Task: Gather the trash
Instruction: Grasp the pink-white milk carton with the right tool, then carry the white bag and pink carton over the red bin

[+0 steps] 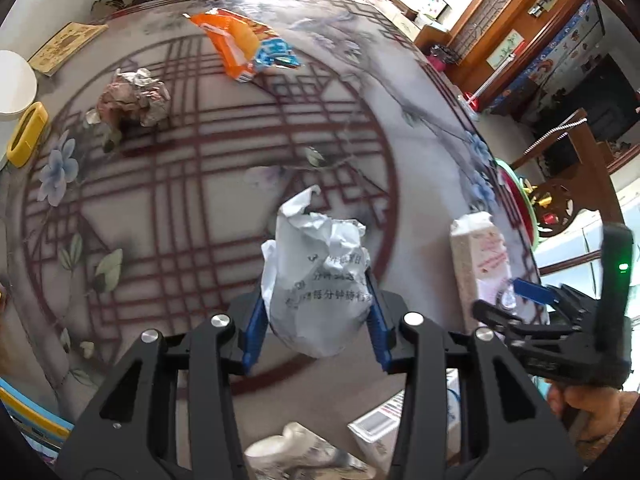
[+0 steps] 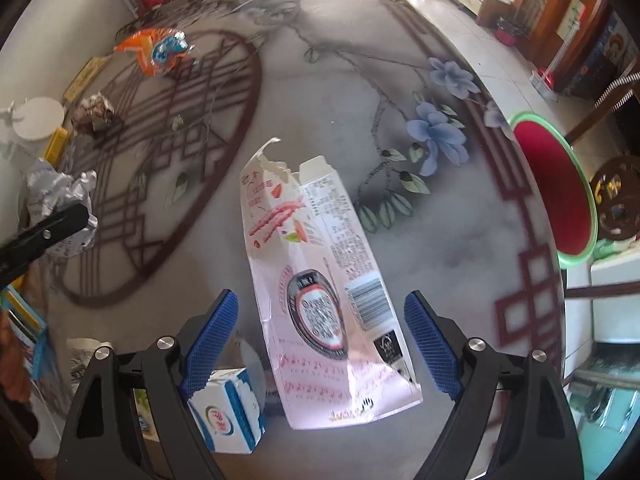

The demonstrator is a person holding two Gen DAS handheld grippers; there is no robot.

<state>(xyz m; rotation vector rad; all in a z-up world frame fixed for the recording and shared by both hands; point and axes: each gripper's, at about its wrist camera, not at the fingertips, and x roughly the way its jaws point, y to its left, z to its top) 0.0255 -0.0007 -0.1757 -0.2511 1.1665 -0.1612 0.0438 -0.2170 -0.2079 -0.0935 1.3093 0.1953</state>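
Over the patterned table (image 1: 192, 208), the left gripper (image 1: 318, 320) clamps a crumpled white paper ball (image 1: 320, 280) between its blue pads, lifted clear. The right gripper (image 2: 322, 344) hangs wide open astride a torn pink carton (image 2: 316, 288), pads not touching it. Best to lower squarely, close across the carton's narrow width, then carry both to the red basin (image 2: 560, 184) beside the table's edge.

The small carton (image 2: 230, 412) is partly hidden behind the right gripper's finger (image 2: 208, 344); its label is too blurred to read.
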